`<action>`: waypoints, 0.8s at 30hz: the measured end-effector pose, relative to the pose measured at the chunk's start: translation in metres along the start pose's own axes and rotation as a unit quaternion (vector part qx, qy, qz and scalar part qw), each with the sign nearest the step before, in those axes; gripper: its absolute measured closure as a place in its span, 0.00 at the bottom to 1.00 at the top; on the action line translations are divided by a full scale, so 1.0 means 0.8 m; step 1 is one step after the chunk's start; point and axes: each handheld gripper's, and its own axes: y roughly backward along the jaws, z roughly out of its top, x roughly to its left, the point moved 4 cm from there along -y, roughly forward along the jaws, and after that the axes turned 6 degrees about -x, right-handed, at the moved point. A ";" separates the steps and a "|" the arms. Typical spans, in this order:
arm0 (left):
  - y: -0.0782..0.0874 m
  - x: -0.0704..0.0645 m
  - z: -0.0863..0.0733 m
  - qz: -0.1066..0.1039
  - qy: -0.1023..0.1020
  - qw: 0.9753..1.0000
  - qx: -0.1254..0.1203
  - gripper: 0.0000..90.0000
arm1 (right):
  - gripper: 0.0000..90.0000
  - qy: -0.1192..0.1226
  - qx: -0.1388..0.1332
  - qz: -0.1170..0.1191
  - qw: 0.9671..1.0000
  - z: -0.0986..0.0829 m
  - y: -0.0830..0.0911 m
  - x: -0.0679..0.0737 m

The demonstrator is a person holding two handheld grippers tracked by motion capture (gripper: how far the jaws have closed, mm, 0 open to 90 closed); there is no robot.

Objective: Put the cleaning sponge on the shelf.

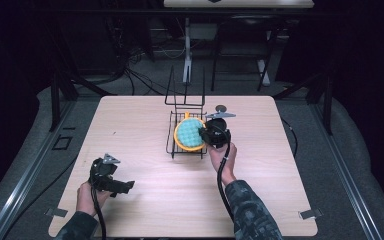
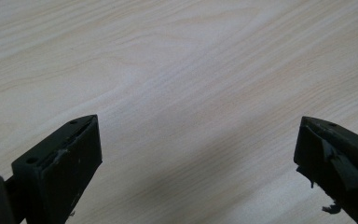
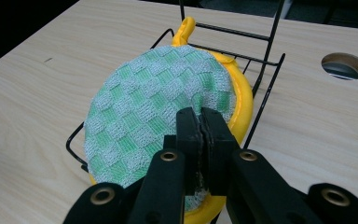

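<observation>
Pale wood-grain table [image 1: 145,200], dark room: cloth being worked at the wire rack.
Right gripper [image 3: 200,122] is clenched on the near edge of a green-checked knit cloth [image 3: 154,102] lying over a round yellow bowl [image 3: 244,105] in the black wire rack [image 1: 172,142], mid-table. Prob. a lift or placement; next needs a steady pull w/o tipping the bowl. Left gripper [image 2: 198,144] gapes wide over bare wood.

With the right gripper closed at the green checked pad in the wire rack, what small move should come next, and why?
Probably a short lift. The right gripper has its jaws pressed together on the near edge of the round green-and-white checked pad with a yellow rim, which still lies in the black wire rack. The left gripper is open over the bare light wooden table, so it is not helping.
</observation>
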 end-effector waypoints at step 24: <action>0.000 -0.002 0.000 -0.001 -0.003 1.000 0.001 0.01 | 0.96 -0.031 0.013 -0.030 0.999 -0.016 -0.034 0.002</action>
